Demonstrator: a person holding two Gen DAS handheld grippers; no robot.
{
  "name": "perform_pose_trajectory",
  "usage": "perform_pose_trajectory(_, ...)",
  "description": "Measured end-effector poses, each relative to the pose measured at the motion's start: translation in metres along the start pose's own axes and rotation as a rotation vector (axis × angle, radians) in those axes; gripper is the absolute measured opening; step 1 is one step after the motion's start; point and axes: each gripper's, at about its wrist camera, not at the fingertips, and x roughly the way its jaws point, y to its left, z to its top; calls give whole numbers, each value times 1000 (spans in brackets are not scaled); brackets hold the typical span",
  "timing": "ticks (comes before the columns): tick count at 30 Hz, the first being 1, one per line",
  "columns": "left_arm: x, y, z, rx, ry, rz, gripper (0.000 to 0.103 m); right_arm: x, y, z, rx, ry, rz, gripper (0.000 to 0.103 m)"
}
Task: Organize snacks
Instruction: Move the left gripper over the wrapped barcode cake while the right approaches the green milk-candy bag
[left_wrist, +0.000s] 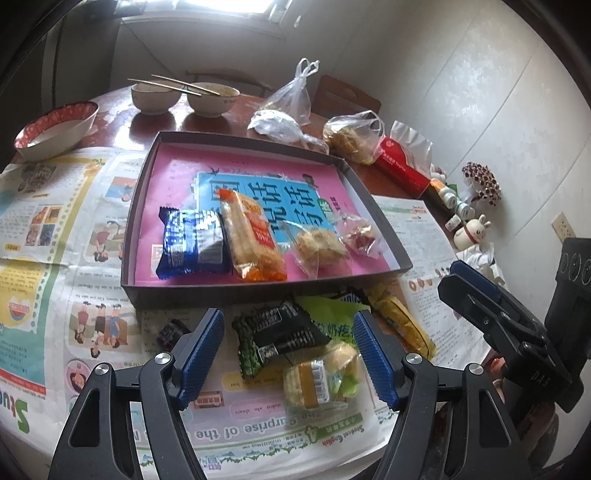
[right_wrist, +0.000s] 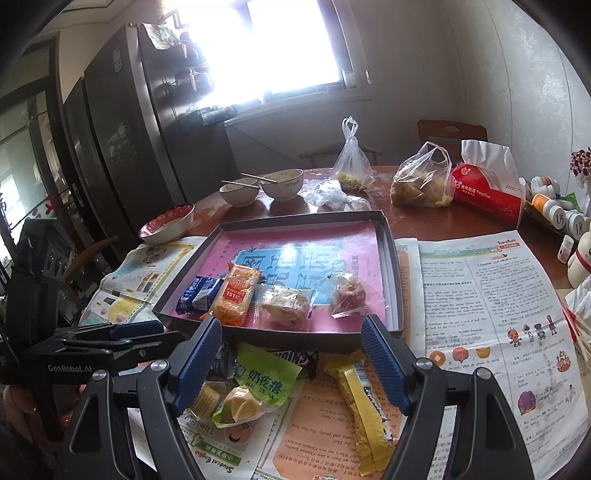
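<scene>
Left gripper hangs with its jaws spread wide and nothing held; right between its blue pads lie a black wrapped snack and a clear-wrapped cracker stack, on the newspaper. Right gripper is likewise wide and empty, a green packet and a yellow bar below it. Just beyond both sits the shallow box, holding a blue packet, an orange packet and two clear-wrapped pastries. Farther off stand bowls.
</scene>
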Motion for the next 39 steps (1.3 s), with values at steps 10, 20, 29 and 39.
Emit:
perform_pose_trajectory(10, 3, -1, -7, 11, 27, 1, 74, 2, 4, -8, -11, 22, 5, 77)
perform_pose_trajectory(20, 11, 1, -19, 8, 93, -42, 74, 4, 6, -16, -21, 42, 4, 77)
perform_pose_trajectory(29, 24, 2, -31, -10, 166, -81, 74, 6, 4, -26, -24, 68, -4, 77)
perform_pose_trajectory(39, 37, 0, -35, -26, 196, -90, 74, 7, 3, -35, -36, 93, -9, 77)
